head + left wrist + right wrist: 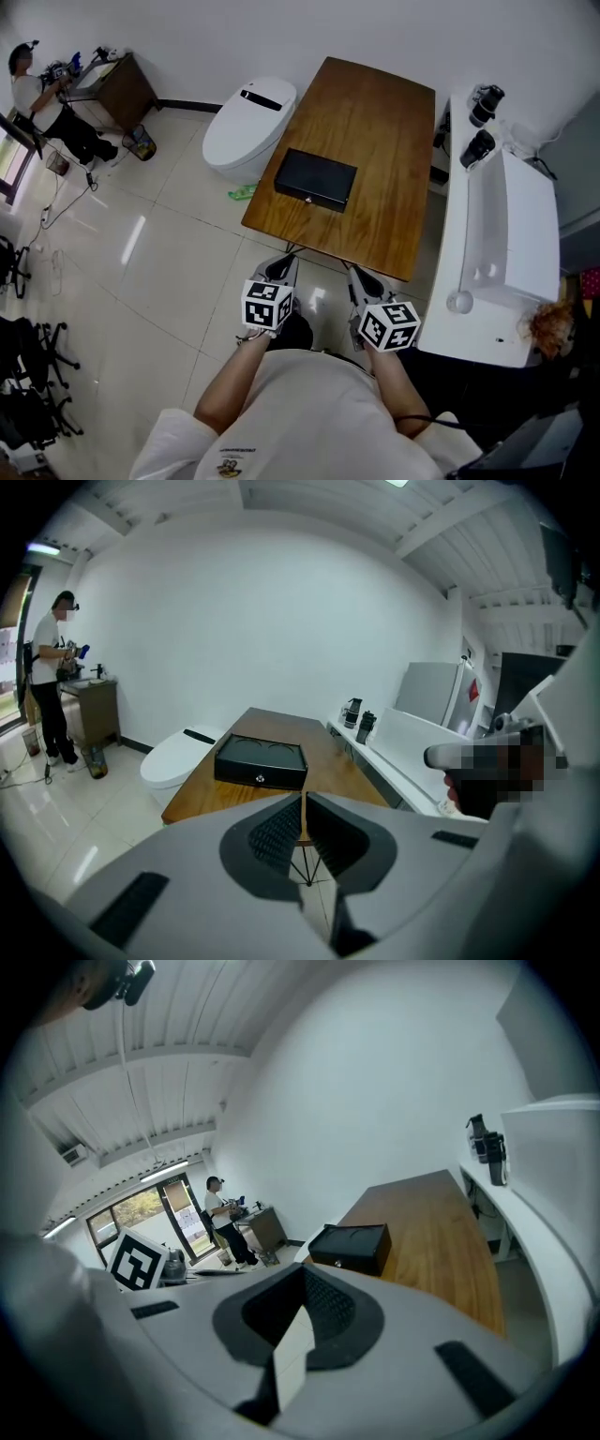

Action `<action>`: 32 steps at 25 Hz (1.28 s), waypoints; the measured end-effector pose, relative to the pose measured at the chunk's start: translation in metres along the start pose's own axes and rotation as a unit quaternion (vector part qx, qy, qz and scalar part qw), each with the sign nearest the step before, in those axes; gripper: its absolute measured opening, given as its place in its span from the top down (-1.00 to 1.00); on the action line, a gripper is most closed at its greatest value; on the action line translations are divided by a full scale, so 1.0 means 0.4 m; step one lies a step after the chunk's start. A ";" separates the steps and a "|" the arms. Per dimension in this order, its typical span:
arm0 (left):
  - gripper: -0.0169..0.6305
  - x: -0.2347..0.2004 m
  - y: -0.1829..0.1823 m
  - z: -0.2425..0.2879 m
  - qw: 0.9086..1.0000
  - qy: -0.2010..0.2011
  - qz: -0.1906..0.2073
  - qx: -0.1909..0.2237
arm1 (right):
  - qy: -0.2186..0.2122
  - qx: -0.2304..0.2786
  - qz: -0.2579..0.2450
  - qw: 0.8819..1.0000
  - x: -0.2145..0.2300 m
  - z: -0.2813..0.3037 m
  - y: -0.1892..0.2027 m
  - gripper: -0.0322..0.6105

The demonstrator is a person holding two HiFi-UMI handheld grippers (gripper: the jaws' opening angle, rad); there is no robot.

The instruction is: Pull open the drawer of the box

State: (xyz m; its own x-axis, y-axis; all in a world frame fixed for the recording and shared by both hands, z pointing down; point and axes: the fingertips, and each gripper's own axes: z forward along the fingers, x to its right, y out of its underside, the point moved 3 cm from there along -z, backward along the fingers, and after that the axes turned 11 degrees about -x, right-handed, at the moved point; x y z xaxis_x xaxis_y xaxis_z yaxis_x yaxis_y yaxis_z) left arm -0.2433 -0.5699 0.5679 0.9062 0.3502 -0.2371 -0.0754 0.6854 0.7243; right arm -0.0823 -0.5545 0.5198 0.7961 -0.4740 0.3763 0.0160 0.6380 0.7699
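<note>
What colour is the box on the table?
Black box, clearest in the head view.

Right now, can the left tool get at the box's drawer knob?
Probably yes. The left tool is short of the table, but the box sits near this edge, knob facing it, nothing between. Its jaws are shut, so open first.

Test lab: a toilet [248,127] and bathtub [502,253] are flanking a wooden table [375,122] on tile [141,244] (office chairs [33,361] are standing nearby); a person [37,94] is working at a corner bench [117,89].
</note>
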 end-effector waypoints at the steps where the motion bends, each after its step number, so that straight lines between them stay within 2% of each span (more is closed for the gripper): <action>1: 0.94 -0.013 -0.011 0.018 1.000 0.000 0.005 -0.004 | 0.005 0.002 0.002 1.000 0.006 0.009 -0.009 0.94; 14: 0.93 -0.115 -0.070 0.271 0.996 0.030 0.044 -0.075 | 0.060 0.023 0.045 0.997 0.064 0.100 -0.069 0.94; 16: 0.80 -0.132 -0.071 0.306 0.995 0.030 0.053 -0.085 | 0.066 0.024 0.049 0.996 0.070 0.120 -0.074 0.94; 19: 0.80 -0.157 -0.073 0.361 0.993 0.017 0.076 -0.090 | 0.072 0.025 0.052 0.996 0.076 0.145 -0.079 0.94; 21: 0.64 -0.171 -0.076 0.406 0.992 0.010 0.088 -0.088 | 0.076 0.026 0.053 0.995 0.082 0.158 -0.086 0.94; 24: 0.62 -0.190 -0.070 0.467 0.991 0.004 0.093 -0.100 | 0.083 0.027 0.057 0.995 0.089 0.176 -0.094 0.94; 25: 0.40 -0.195 -0.067 0.485 0.990 0.001 0.095 -0.104 | 0.086 0.027 0.059 0.994 0.092 0.181 -0.095 0.94; 26: 0.35 -0.199 -0.066 0.503 0.989 0.001 0.096 -0.109 | 0.089 0.027 0.061 0.994 0.095 0.185 -0.094 0.94; 32: 0.35 -0.222 -0.071 0.581 0.988 -0.033 0.103 -0.108 | 0.108 0.027 0.077 0.991 0.123 0.196 -0.088 0.94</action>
State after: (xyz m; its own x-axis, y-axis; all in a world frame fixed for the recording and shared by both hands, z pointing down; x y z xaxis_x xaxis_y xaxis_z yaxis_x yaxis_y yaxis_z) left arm -0.2248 -0.7688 0.7190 0.8870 0.4591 -0.0500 -0.3421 0.7259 0.5967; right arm -0.0910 -0.6479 0.5515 0.8974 -0.2292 0.3771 -0.1434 0.6568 0.7403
